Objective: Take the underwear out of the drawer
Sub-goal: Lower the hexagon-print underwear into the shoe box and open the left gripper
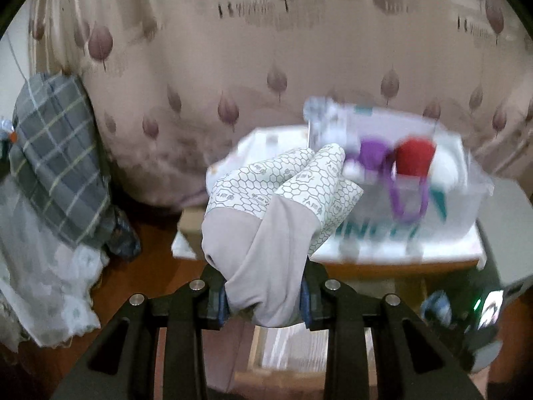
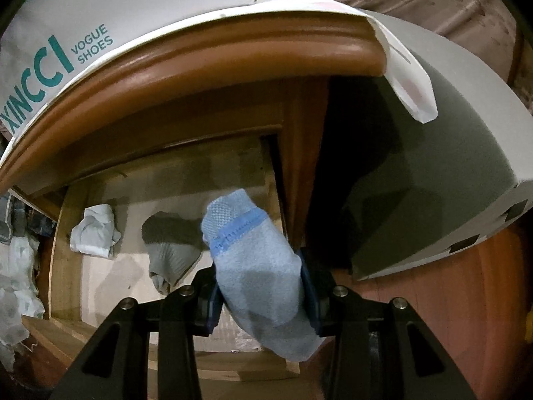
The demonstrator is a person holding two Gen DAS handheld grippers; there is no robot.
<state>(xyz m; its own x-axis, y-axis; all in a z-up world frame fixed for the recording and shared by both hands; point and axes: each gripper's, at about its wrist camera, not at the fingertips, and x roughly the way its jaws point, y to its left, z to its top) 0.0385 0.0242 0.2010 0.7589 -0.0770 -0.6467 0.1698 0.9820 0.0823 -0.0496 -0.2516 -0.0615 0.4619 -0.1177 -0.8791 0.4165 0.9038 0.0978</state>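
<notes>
Grey stretch fabric with a white honeycomb-printed band: underwear point(image 1: 266, 233), clamped between the pads of the left gripper point(image 1: 266, 303) and held clear above the wooden cabinet top point(image 1: 393, 265), in front of the leaf-patterned curtain point(image 1: 233, 66). Judged as the lift-out step, garment already out of the drawer. Next move calls for carrying it to a set-down spot without loosening the clamp; no destination visible, so left undetermined.

Pale blue knit piece point(image 2: 263, 266) with a brighter blue stripe and mesh panel, clenched in the right gripper point(image 2: 263, 300) just over the open drawer point(image 2: 63, 233). Possibly a sock or a folded garment; cannot tell. Remaining on the pale drawer floor: a crumpled white item point(image 2: 95, 230) at left, a ribbed grey item point(image 2: 170, 250) beside it, apart from each other.

Cabinet edge rounded, glossy brown wood. On top, a white shoe box point(image 2: 50, 43) with teal lettering, smooth card. Left view blurred at the clear plastic bin point(image 1: 433, 200).
</notes>
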